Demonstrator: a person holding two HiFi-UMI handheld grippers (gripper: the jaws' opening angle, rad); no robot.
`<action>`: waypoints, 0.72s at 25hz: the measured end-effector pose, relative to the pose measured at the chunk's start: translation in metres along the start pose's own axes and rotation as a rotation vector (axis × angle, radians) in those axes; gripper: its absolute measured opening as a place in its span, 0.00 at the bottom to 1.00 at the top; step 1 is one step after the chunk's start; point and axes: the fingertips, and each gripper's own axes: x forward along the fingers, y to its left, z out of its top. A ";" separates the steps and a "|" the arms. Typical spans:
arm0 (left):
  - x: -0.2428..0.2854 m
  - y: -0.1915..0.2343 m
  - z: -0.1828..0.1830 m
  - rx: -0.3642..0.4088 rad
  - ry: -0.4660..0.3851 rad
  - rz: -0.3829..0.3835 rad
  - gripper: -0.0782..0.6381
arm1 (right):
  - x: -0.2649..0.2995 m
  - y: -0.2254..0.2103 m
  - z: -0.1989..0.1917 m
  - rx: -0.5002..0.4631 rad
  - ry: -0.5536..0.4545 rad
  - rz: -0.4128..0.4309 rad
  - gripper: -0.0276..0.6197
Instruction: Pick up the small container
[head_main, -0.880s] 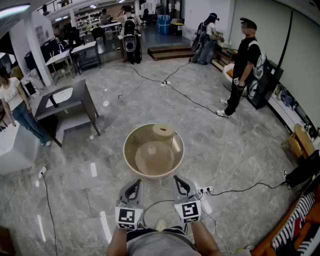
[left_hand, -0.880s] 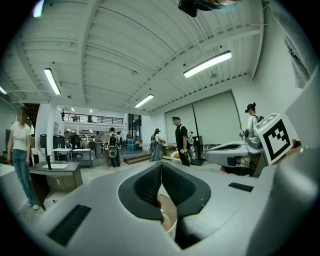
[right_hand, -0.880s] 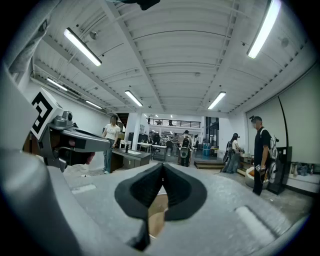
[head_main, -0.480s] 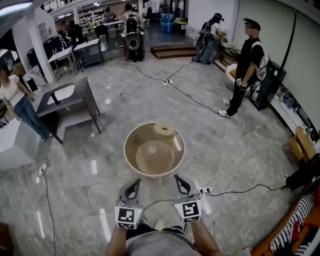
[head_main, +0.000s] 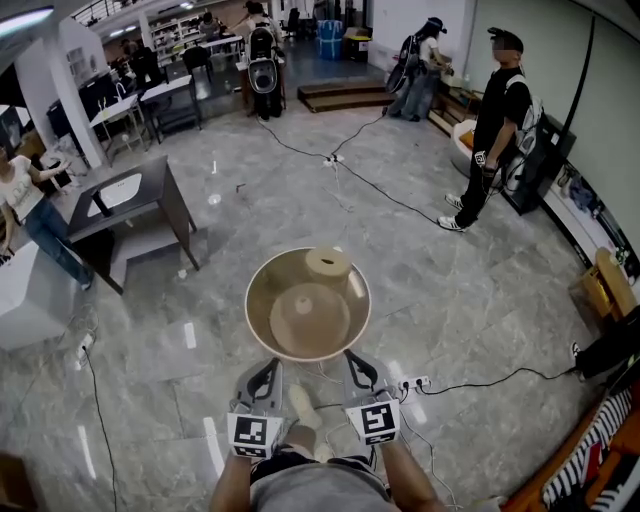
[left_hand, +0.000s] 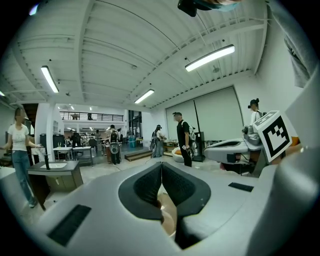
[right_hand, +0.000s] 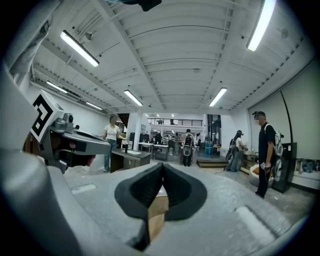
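A large round beige basin (head_main: 250, 300) hangs above the floor in the head view. Inside it stand a small beige cylindrical container (head_main: 327, 265) at the far side and a low domed beige piece (head_main: 308, 316) in the middle. My left gripper (head_main: 268, 368) is shut on the basin's near rim, left of centre. My right gripper (head_main: 356, 358) is shut on the same rim, right of centre. In the left gripper view the left gripper (left_hand: 161, 167) has its jaws together over a beige edge (left_hand: 169, 216). The right gripper (right_hand: 162, 181) also pinches a beige edge (right_hand: 156, 220).
A dark table (head_main: 130, 195) stands at the left with a white counter (head_main: 25, 290) nearer. Cables and a power strip (head_main: 410, 381) lie on the grey tiled floor. A person in black (head_main: 495, 120) stands at the right, another person (head_main: 25, 205) at the left. A shoe (head_main: 302, 405) shows below the basin.
The room has slid a little in the view while the basin keeps its place at both grippers. A light shoe has come into sight between the grippers.
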 end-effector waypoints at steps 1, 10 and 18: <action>0.010 0.005 0.000 -0.001 0.002 -0.003 0.13 | 0.010 -0.004 -0.001 0.000 0.002 0.001 0.05; 0.117 0.056 0.002 -0.024 0.016 -0.035 0.13 | 0.110 -0.048 -0.005 -0.008 0.029 0.001 0.05; 0.202 0.125 0.004 -0.038 0.013 -0.037 0.13 | 0.211 -0.076 -0.002 0.000 0.037 0.005 0.05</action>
